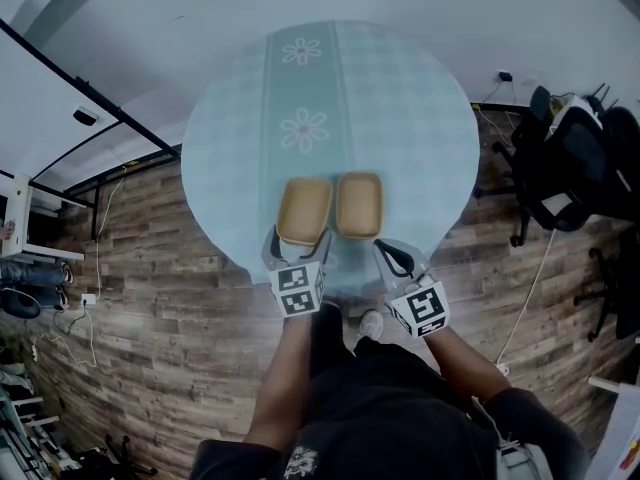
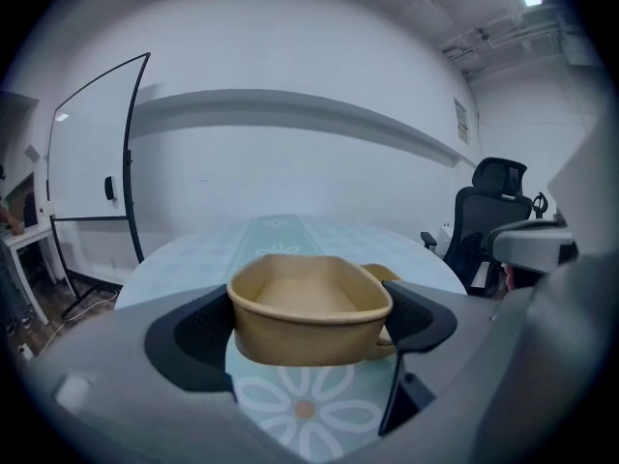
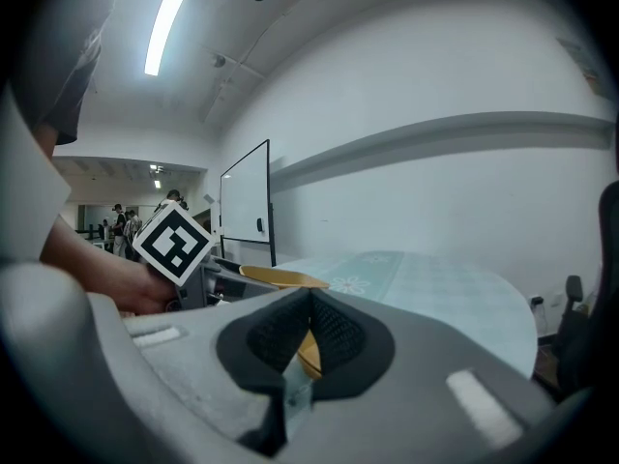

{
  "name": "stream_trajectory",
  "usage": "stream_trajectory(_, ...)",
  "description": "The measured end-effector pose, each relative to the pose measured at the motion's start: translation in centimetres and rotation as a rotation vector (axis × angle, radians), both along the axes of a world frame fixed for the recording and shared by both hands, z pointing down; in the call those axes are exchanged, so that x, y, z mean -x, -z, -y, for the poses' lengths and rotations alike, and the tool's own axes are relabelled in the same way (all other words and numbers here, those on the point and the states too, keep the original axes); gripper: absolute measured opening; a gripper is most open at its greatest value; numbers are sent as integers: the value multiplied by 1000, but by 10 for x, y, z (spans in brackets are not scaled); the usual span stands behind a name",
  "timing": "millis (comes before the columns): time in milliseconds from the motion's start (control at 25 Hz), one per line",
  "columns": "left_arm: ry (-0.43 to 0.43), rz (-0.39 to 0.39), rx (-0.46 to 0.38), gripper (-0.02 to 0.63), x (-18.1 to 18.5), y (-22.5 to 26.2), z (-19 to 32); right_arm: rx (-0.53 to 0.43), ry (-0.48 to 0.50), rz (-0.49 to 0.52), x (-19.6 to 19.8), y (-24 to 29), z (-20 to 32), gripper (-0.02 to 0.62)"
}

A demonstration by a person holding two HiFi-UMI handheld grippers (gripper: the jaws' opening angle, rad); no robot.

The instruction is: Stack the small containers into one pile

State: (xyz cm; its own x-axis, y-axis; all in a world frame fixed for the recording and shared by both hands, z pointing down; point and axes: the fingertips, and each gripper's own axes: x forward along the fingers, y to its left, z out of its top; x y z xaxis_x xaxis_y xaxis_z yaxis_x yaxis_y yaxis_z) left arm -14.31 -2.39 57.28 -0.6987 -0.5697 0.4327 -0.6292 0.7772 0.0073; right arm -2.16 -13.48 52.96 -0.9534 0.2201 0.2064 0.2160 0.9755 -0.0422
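Left gripper [image 1: 298, 253] clamps one tan paper container [image 1: 304, 208] by its sides, raised over the round table's [image 1: 400, 98] near edge, with the second container [image 1: 359, 204] resting just beside it, while right gripper [image 1: 398, 260] is closed and empty.

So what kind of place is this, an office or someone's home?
Most likely an office or meeting room: a whiteboard on a stand, a black office chair off to the side of the round table, and a long strip light on the ceiling.
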Motion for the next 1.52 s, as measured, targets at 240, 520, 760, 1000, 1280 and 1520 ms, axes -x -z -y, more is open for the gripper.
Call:
stream_trajectory(240, 13, 11, -78, 492, 5, 27, 15, -13, -24, 12, -2, 8, 6, 2)
stream_trajectory(520, 28, 25, -134, 492, -2, 34, 45, -26, -68, -8, -21, 2, 25, 2)
stream_trajectory(760, 27, 49, -163, 492, -15, 23, 75, -35, -110, -40, -38, -8, 45, 2)
stream_trajectory(1000, 43, 63, -176, 492, -24, 3, 94, -38, -139, -71, -51, -20, 57, 2)
stream_trajectory(1280, 58, 84, -203, 494, -30, -10, 109, -33, -154, -91, -58, -26, 65, 2)
stream_trajectory(1520, 64, 88, -181, 495, -31, -25, 115, -29, -157, -92, -51, -27, 69, 2)
